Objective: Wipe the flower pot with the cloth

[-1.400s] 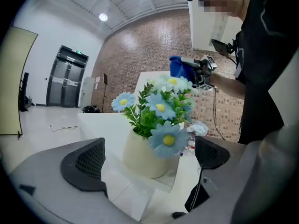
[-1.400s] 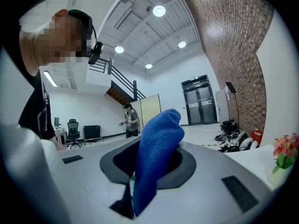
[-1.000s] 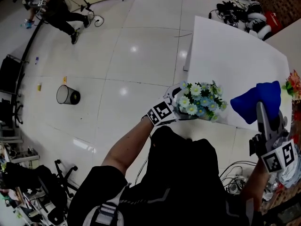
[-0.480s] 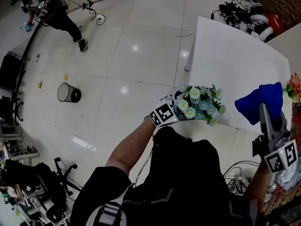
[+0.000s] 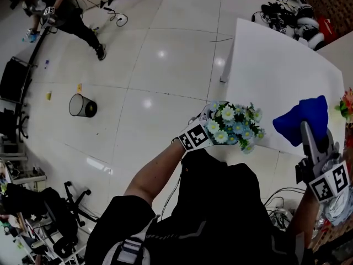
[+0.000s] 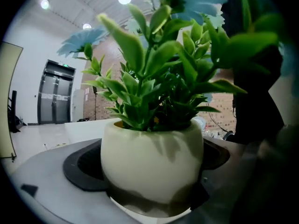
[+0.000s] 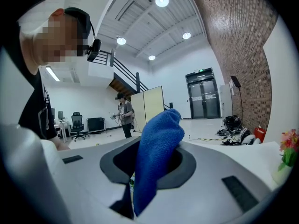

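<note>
A cream round flower pot with green leaves and pale blue and white flowers sits between the jaws of my left gripper, held in the air over the near-left corner of the white table. The dark pads hug both sides of the pot; these jaws have just been opening a little with the pot still between them. My right gripper is shut on a blue cloth, which sticks up out of the jaws, to the right of the pot and apart from it.
A red flower bunch stands at the table's right edge. Cables and gear lie on the floor behind the table. A wire wastebin and another person are far off to the left.
Pot and cloth keep nearly the same places. The person at the far left has shifted a little.
</note>
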{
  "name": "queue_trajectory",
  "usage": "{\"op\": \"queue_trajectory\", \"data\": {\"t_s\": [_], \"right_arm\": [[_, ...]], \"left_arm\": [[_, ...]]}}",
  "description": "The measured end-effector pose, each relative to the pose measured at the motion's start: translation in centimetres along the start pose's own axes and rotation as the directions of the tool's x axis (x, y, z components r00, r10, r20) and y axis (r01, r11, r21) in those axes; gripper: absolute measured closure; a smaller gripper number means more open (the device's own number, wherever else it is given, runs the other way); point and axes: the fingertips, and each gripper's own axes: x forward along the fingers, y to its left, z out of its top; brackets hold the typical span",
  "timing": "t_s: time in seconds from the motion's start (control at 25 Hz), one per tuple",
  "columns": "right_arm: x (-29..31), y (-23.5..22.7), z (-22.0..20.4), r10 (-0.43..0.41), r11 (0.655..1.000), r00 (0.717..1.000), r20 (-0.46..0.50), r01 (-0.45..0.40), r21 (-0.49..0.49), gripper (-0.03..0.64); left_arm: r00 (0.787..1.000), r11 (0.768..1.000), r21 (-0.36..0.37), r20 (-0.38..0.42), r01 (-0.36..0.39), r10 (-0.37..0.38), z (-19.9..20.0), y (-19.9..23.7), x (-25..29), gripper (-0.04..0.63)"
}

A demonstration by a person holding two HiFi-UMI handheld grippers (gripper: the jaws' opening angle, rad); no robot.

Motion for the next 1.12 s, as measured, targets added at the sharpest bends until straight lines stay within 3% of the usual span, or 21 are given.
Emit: {"op": "queue_trajectory", "data": {"t_s": [0.28,0.44,0.6,0.76,0.96,1.12], "right_arm": [[-0.5,-0.5,0.5,0.0,1.0,1.0,0.006,0.0,0.011,0.54],[-1.0,-0.2,2.2,0.008,1.0,1.0,0.025,-0.008,0.024,0.54],[-1.9,-0.2,5.9,0.006,0.999,0.998,0.068,-0.008,0.035,0.54],[-3.1,-0.3,10.4,0.015,0.999,0.994,0.11,-0.02,0.048,0.54],[-3.6,0.3,16.2,0.055,0.998,0.984,0.171,-0.06,0.027,0.54],[-4.4,-0.9,18.2,0.117,0.993,0.973,0.197,-0.12,0.004,0.54]], "left_arm": [[1.0,1.0,-0.021,0.006,-0.005,0.005,0.6,-0.3,-0.3,0.012],[0.999,0.999,-0.045,0.051,-0.009,0.011,4.3,0.1,-1.7,0.014],[0.993,0.997,-0.068,0.109,-0.029,0.036,11.0,1.3,-4.0,0.014],[0.988,0.996,-0.084,0.151,-0.012,0.024,20.5,2.1,-5.7,0.014],[0.987,0.997,-0.065,0.159,0.05,-0.039,31.6,2.5,-8.0,0.014],[0.981,0.991,-0.054,0.157,0.126,-0.116,37.7,0.8,-7.0,0.014]]}}
